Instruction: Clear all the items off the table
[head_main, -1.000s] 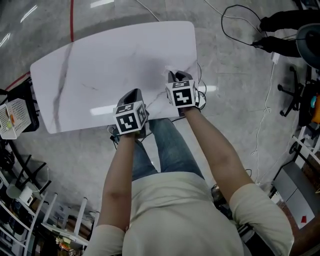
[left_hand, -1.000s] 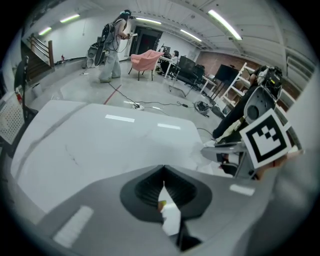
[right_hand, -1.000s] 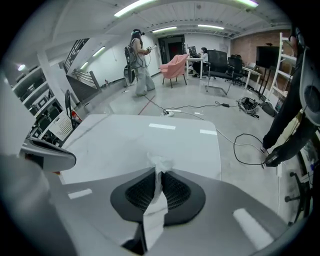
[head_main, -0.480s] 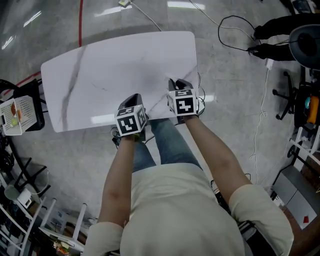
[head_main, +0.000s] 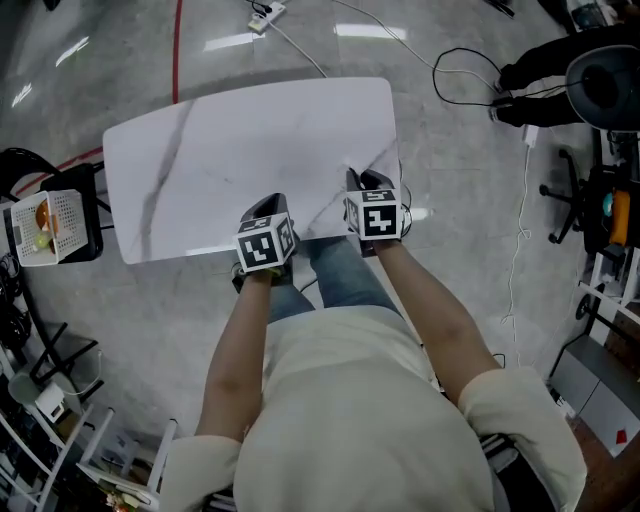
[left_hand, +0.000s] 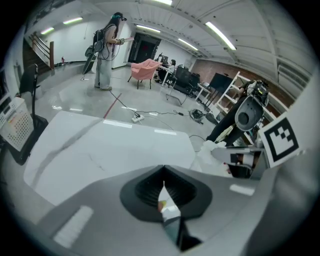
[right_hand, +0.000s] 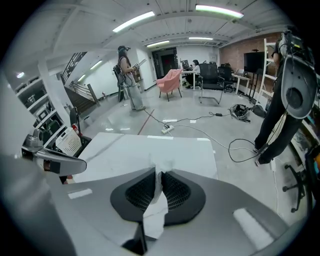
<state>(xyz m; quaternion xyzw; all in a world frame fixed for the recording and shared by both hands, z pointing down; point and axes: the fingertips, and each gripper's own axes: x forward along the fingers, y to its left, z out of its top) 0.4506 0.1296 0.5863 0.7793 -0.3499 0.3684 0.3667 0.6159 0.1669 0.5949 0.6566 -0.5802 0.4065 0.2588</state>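
Well, left gripper (head_main: 263, 207) pinching a scrap (left_hand: 169, 212) and right gripper (head_main: 364, 182) pinching a tissue (right_hand: 156, 216) had both lifted, leaving the table (head_main: 250, 140) bare, so nearly done.

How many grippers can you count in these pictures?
2. The left gripper is above the table's near edge, shut on a thin scrap; the right gripper is beside it, shut on white tissue. None appears hidden.

Bare left forearm (head_main: 236, 345) and right forearm (head_main: 440, 315) stretched forward, left gripper (head_main: 262, 206) and right gripper (head_main: 363, 181) side by side, angled steeply down, left jaws closed on a thin scrap (left_hand: 168, 208), right jaws pinching white tissue (right_hand: 156, 212)
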